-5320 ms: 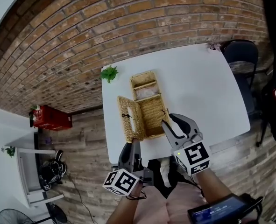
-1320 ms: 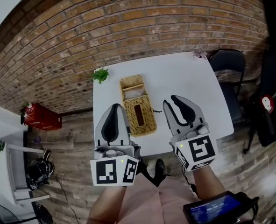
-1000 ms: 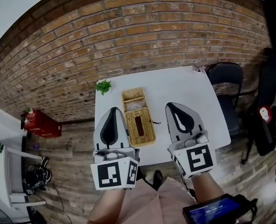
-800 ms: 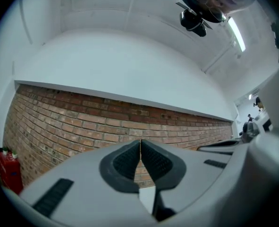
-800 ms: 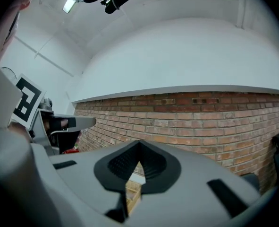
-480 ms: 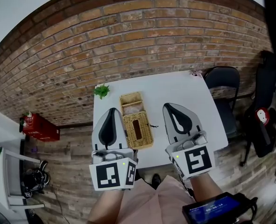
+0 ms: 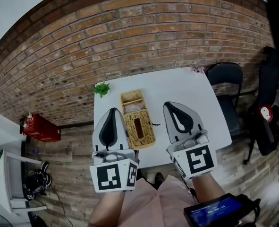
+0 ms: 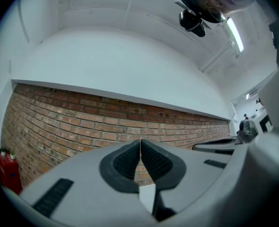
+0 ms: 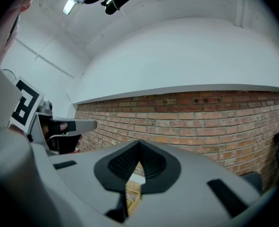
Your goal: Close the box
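Observation:
A wicker box [image 7: 138, 126] lies on the white table [image 7: 186, 91] with its slotted lid down; a smaller open wicker compartment [image 7: 132, 100] sits at its far end. My left gripper [image 7: 111, 112] hangs above the table's left edge, left of the box, shut and empty. To the right of the box my right gripper [image 7: 173, 107] is held raised, also shut with nothing in it. In the left gripper view the left gripper [image 8: 140, 142] points at the brick wall. In the right gripper view the right gripper [image 9: 139, 143] shows a sliver of the wicker box [image 9: 131, 198] below its pads.
A small green plant [image 7: 102, 89] stands at the table's far left corner. A black chair [image 7: 226, 79] is at the right of the table, a red box [image 7: 40, 128] on the floor at left. A brick wall [image 7: 130, 37] runs behind. A dark device [image 7: 217, 213] sits by my lap.
The box lid, open about five seconds ago, is down. In the last second only the head view has shifted slightly; both grippers keep their places, shut.

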A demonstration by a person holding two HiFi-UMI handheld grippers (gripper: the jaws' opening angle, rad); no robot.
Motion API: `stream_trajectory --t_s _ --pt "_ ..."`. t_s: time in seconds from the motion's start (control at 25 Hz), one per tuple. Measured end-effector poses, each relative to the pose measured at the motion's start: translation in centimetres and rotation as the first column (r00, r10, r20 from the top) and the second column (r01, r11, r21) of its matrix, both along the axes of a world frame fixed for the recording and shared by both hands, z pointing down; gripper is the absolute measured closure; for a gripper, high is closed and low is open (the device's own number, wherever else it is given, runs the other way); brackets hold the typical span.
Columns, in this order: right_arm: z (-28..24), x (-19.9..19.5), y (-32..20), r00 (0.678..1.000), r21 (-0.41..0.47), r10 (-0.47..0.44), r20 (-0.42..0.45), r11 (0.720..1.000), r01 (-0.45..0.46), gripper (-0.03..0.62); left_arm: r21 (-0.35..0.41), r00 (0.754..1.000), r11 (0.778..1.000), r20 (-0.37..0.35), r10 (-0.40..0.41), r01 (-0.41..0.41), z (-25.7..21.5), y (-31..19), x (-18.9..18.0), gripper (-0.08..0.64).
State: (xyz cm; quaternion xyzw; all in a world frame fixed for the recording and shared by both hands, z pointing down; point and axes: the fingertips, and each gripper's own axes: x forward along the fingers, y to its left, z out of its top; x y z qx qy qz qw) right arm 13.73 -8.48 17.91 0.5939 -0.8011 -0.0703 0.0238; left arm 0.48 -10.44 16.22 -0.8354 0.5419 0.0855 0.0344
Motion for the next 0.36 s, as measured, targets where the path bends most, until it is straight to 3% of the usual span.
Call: stream_trajectory --t_s 0.36 --pt "0.49 0.46 -0.2 1.0 -0.014 0.017 0.007 1.0 -0.017 0.594 -0.008 1.0 1.0 0.015 0.009 -0.009 0.43 -0.11 0.22 0.545"
